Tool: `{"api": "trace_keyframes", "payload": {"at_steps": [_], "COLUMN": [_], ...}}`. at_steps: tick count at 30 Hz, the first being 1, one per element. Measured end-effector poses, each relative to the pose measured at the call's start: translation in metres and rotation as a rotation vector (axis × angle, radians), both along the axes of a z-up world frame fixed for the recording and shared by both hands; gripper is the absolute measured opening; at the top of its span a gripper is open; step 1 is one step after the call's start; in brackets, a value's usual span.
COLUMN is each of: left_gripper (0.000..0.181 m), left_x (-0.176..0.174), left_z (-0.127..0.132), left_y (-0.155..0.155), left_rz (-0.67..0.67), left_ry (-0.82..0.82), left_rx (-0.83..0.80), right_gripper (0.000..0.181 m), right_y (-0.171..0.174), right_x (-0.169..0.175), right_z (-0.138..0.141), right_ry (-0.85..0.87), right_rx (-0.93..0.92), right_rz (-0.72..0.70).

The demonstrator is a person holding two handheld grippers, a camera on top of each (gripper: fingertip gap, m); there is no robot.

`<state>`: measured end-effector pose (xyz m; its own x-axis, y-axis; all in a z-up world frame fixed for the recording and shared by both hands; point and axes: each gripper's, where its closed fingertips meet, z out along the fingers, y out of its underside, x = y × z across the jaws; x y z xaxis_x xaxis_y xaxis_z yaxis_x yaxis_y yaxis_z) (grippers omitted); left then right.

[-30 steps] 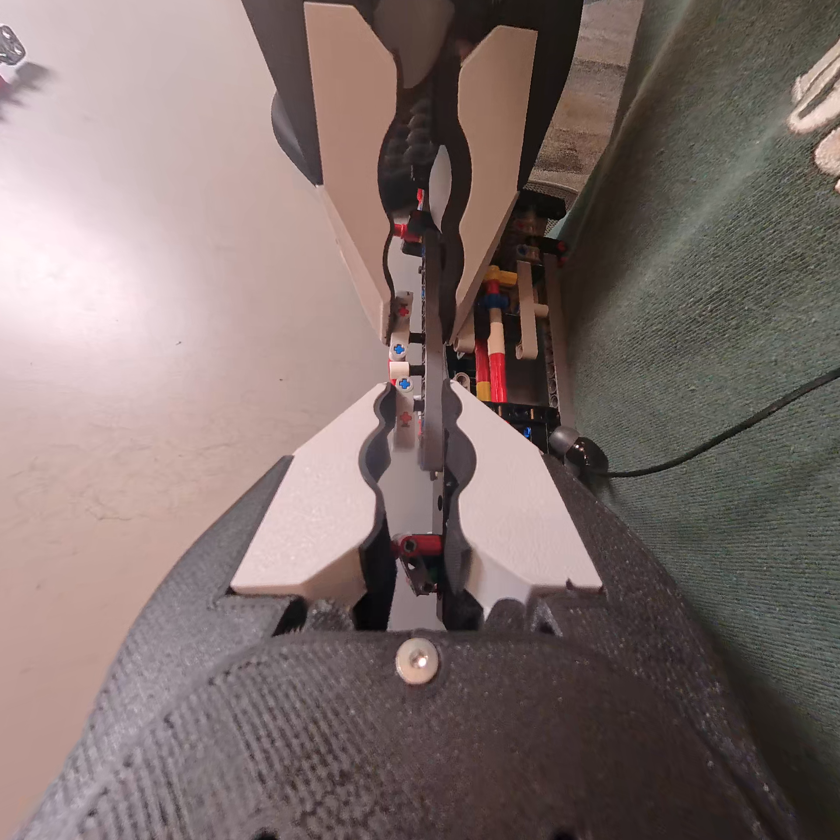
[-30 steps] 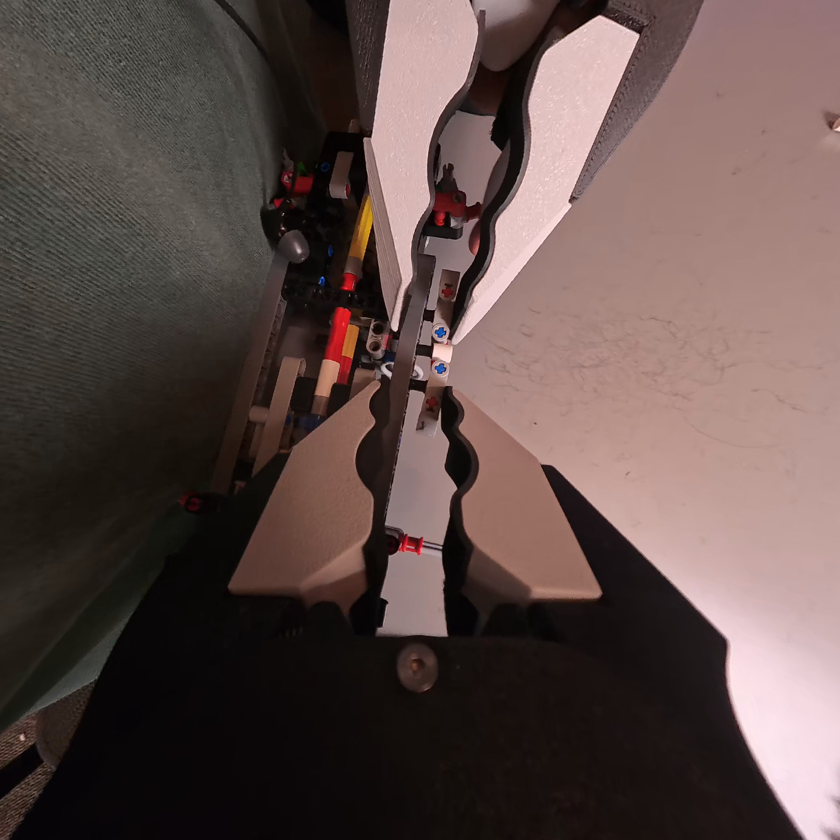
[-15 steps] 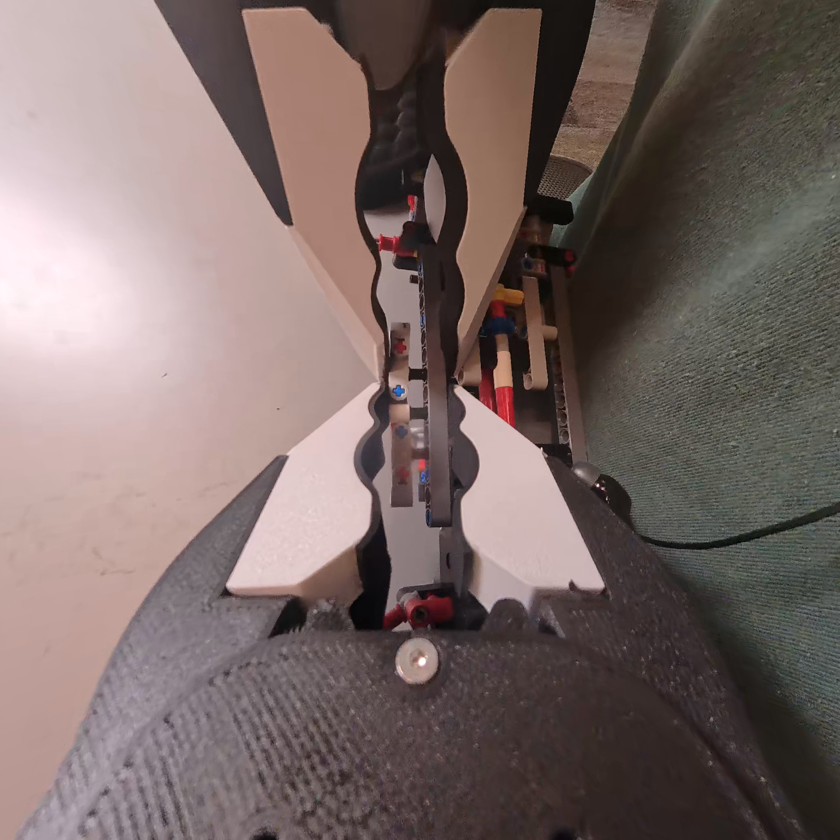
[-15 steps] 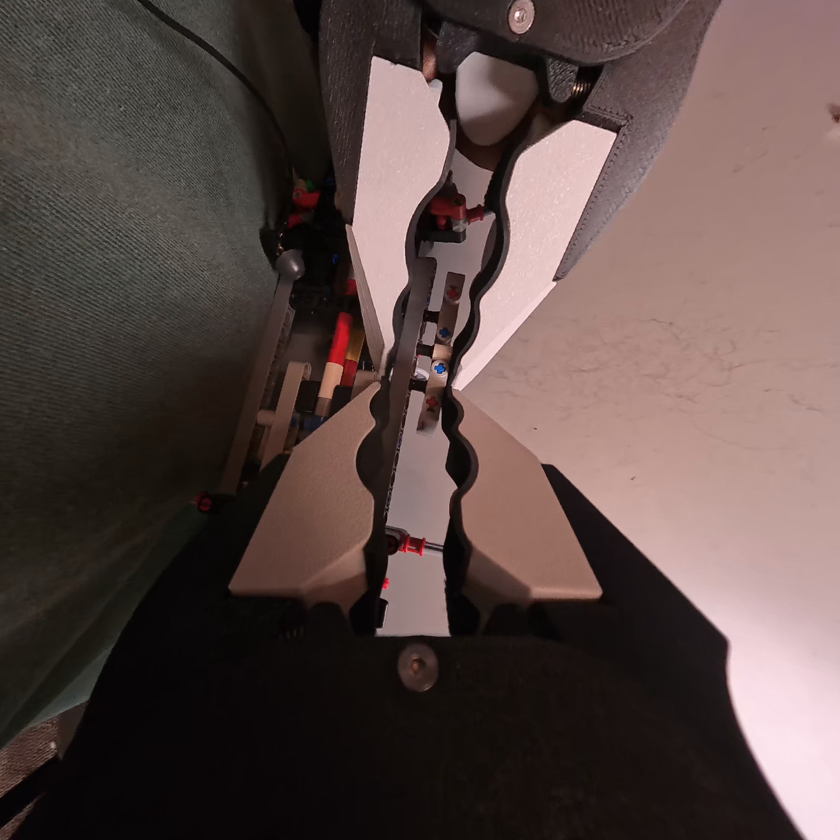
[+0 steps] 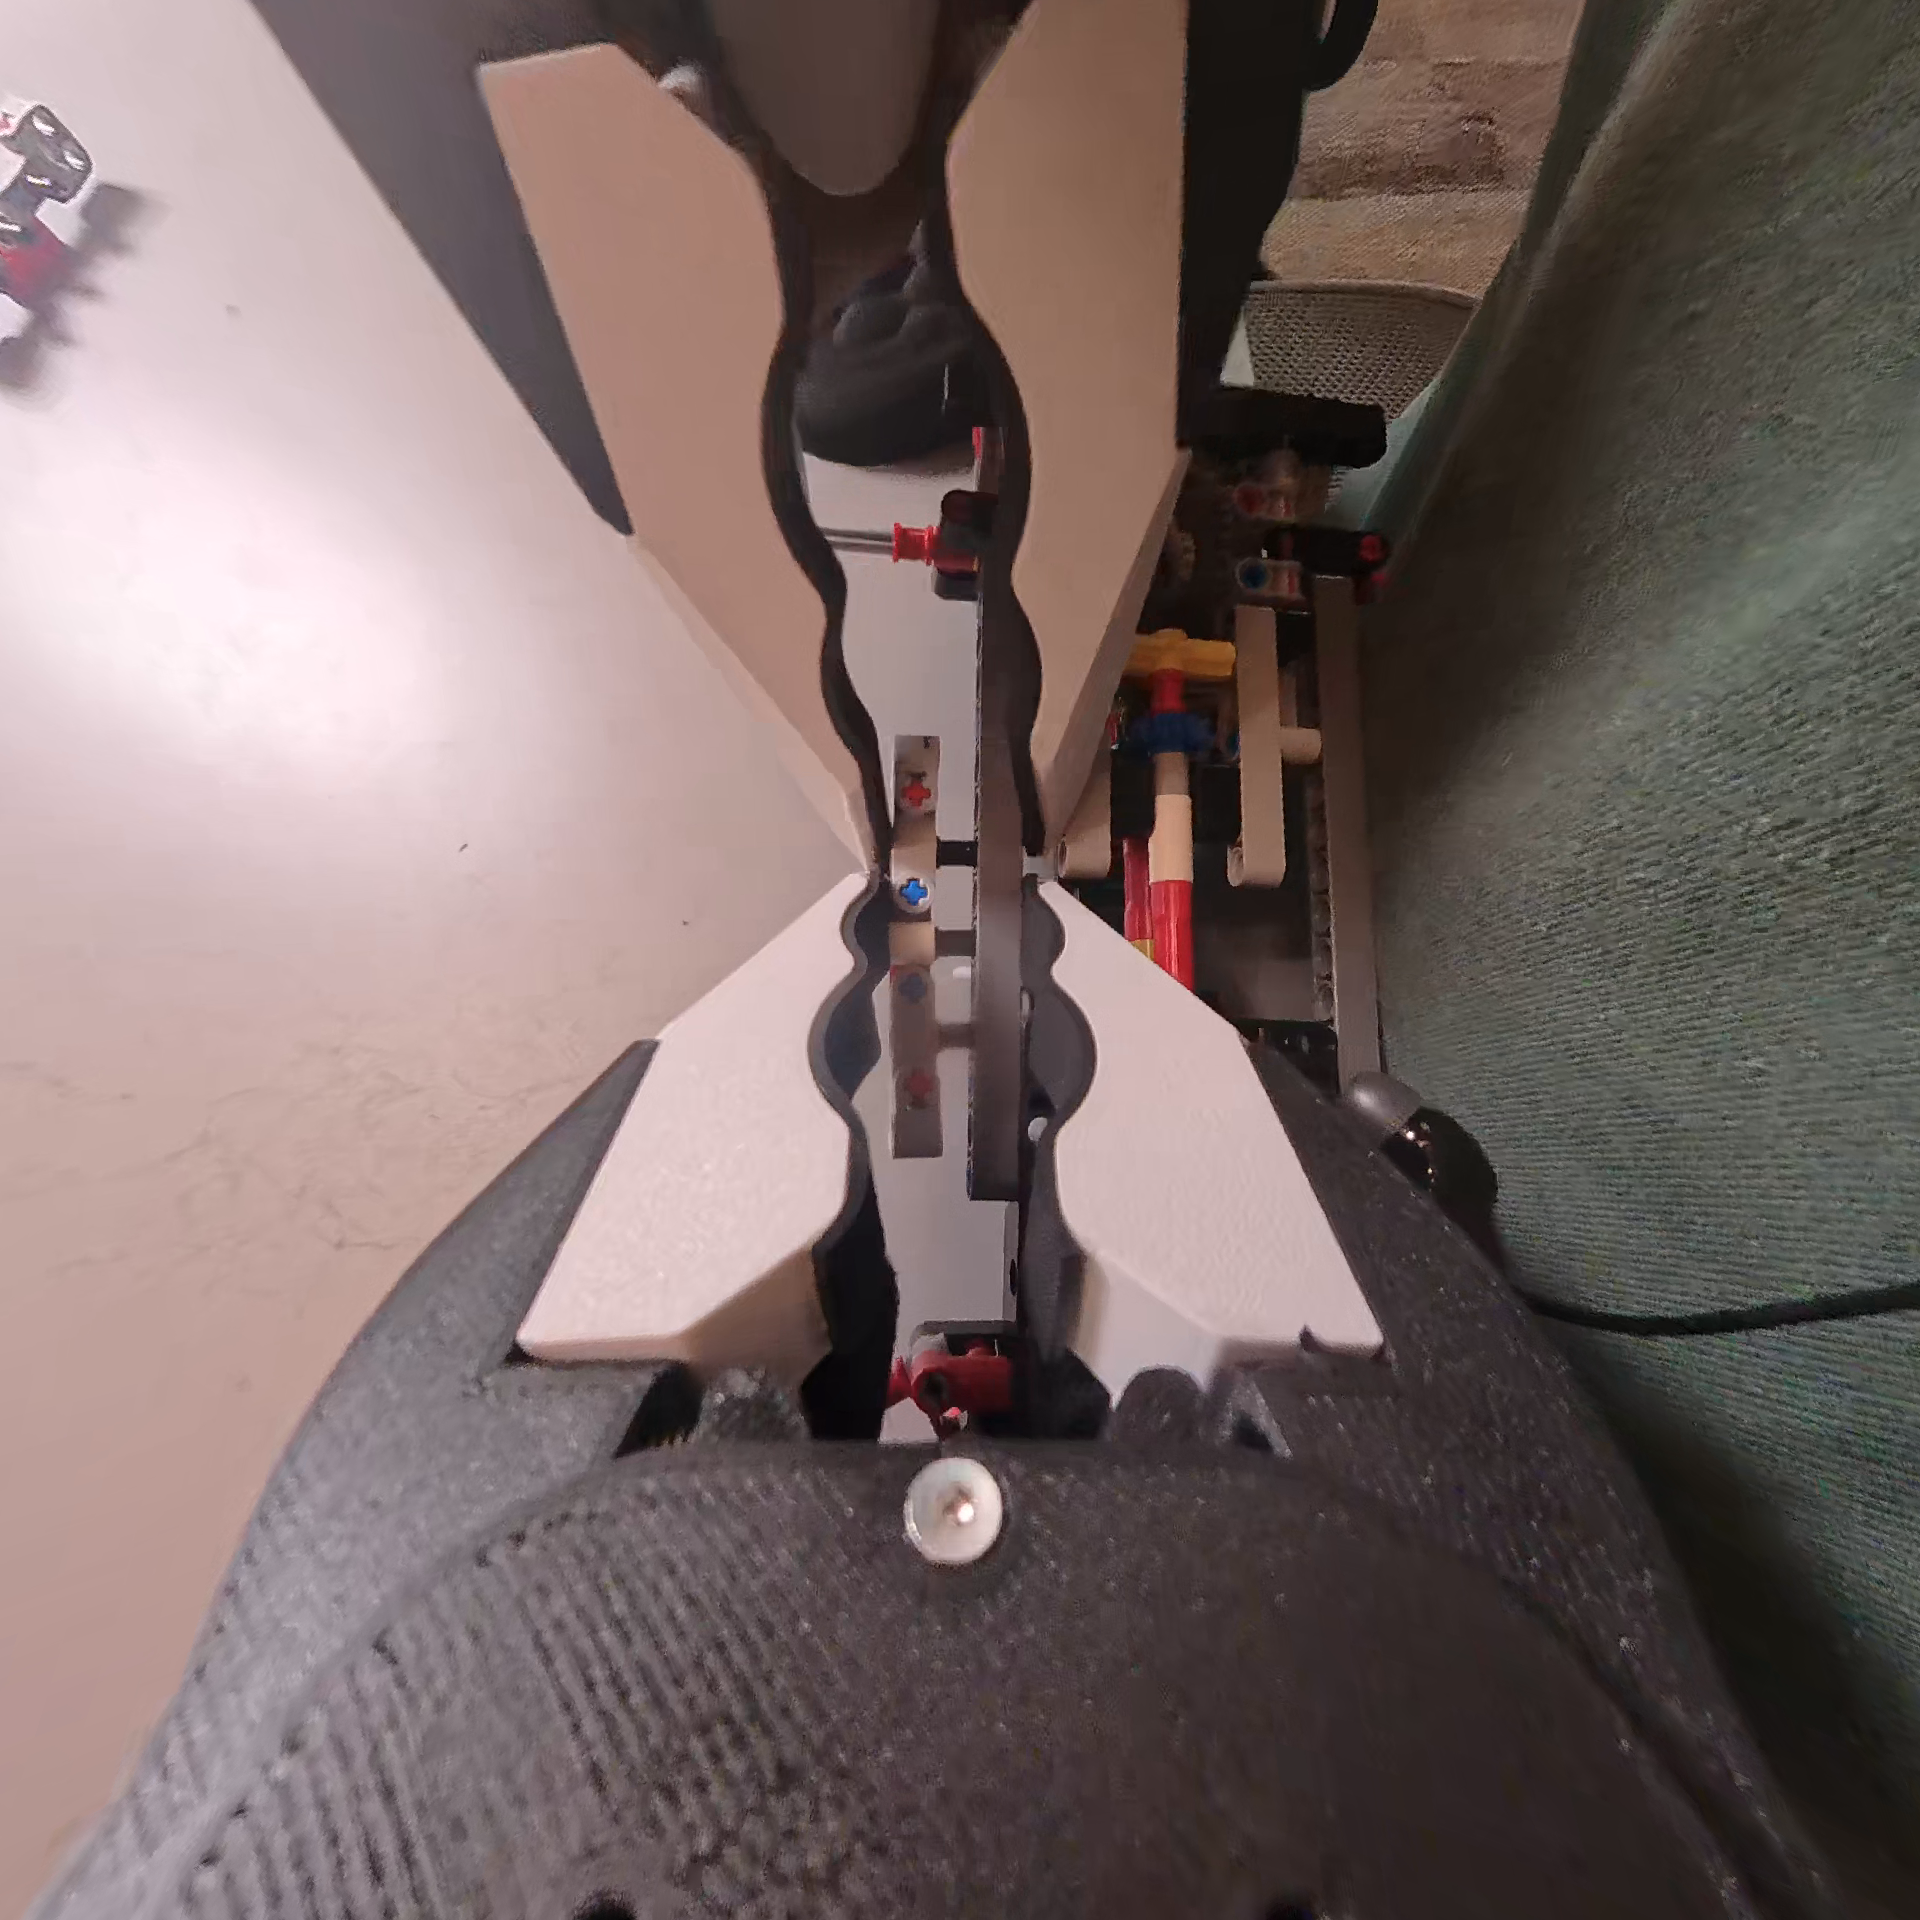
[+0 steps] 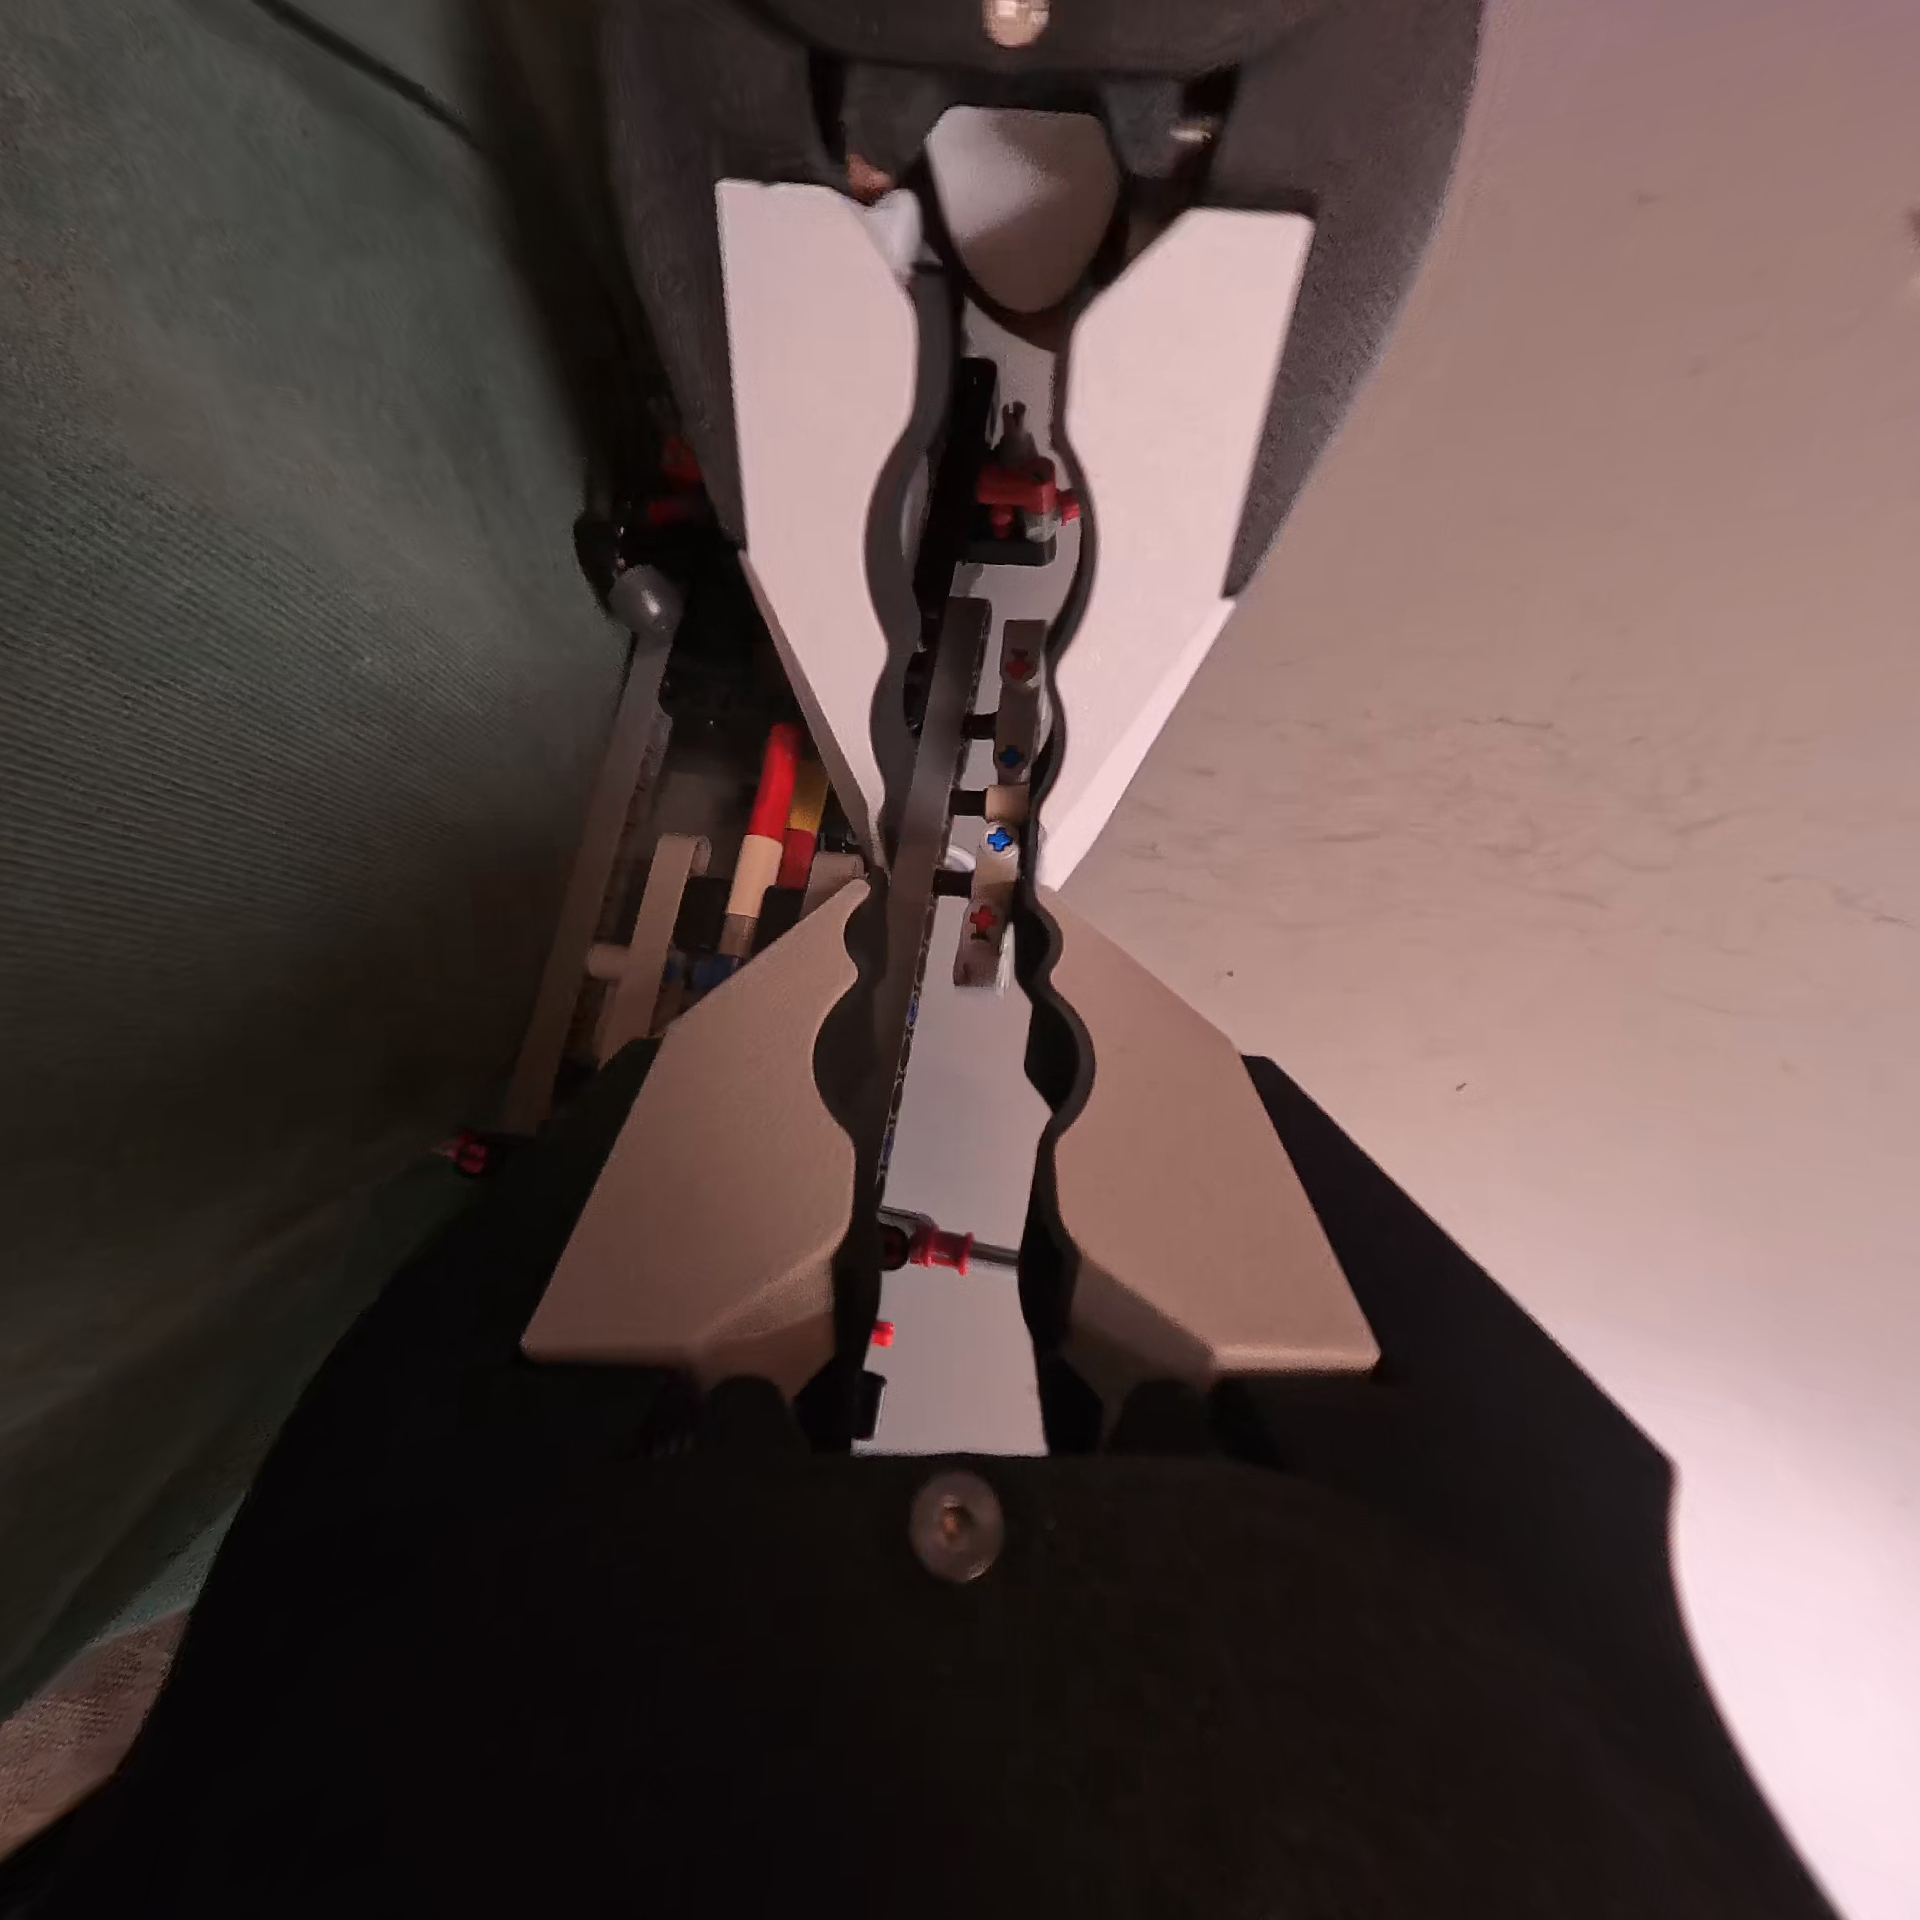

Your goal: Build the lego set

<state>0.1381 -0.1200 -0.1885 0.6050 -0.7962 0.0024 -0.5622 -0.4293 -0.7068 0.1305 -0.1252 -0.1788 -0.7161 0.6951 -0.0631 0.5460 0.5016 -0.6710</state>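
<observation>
The left gripper [image 5: 943, 883] and the right gripper [image 6: 951, 883] met tip to tip, each pair of white wavy-edged fingers [image 5: 727, 1143] closed around the same part of the grey Lego Technic assembly [image 5: 1000, 935], which was held up between the two tools. In the left wrist view the long dark grey beam [image 5: 1000, 935] lay against the right-hand pad, with a short light grey beam carrying red and blue cross pins [image 5: 914, 987] beside it; whether the other pad touched the short beam could not be told. In the right wrist view the dark beam [image 6: 925, 883] ran at a slant between the fingers [image 6: 727, 1143], and a red bush on a thin axle [image 6: 940, 1247] crossed the gap near their base. The tips left almost no free room between them. The pale bench [image 5: 312, 727] lay open on one side, a green fabric surface [image 5: 1662, 831] close on the other, a black cable [image 5: 1714, 1320] across it. Red, yellow and tan rods [image 5: 1169, 831] of the assembly showed just beside the fingers. Small loose pieces [image 5: 36, 197] lay well apart on the bench.
</observation>
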Motion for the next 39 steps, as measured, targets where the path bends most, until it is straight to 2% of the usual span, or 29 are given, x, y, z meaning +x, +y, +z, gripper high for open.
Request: {"api": "trace_keyframes", "payload": {"at_steps": [1,4,8,11,18,24,33,39], "left_gripper": [0.023,0.024,0.024,0.024,0.024,0.024,0.024,0.024], "left_x": [0.0,-0.001,-0.001,-0.001,-0.002,-0.002,-0.001,0.001], "left_z": [0.001,0.001,0.001,0.001,0.0,-0.001,0.0,-0.002], "left_y": [0.001,0.002,0.003,0.003,0.003,0.001,-0.002,-0.006], "left_rz": [0.007,0.018,0.002,-0.009,-0.014,-0.02,-0.025,-0.021], "left_ry": [0.0,0.004,0.021,0.037,0.064,0.061,0.047,0.041], "left_rx": [0.012,0.017,0.02,0.018,0.012,-0.005,-0.005,-0.011], "right_gripper": [0.023,0.023,0.023,0.015,0.011,0.009,0.006,0.006], "right_y": [0.0,0.005,0.016,0.012,0.012,0.01,0.007,0.005], "right_x": [0.001,0.002,0.001,0.004,-0.001,0.002,0.003,0.005], "right_z": [0.002,0.009,0.006,0.006,0.011,0.008,0.007,0.005], "right_ry": [-0.029,-0.158,-0.294,-0.424,-0.623,-0.706,-0.551,-0.573], "right_rx": [-0.063,-0.239,-0.318,-0.42,-0.612,-0.631,-0.385,-0.388], "right_rz": [-0.015,-0.061,-0.072,-0.019,0.033,0.086,0.18,0.179]}}
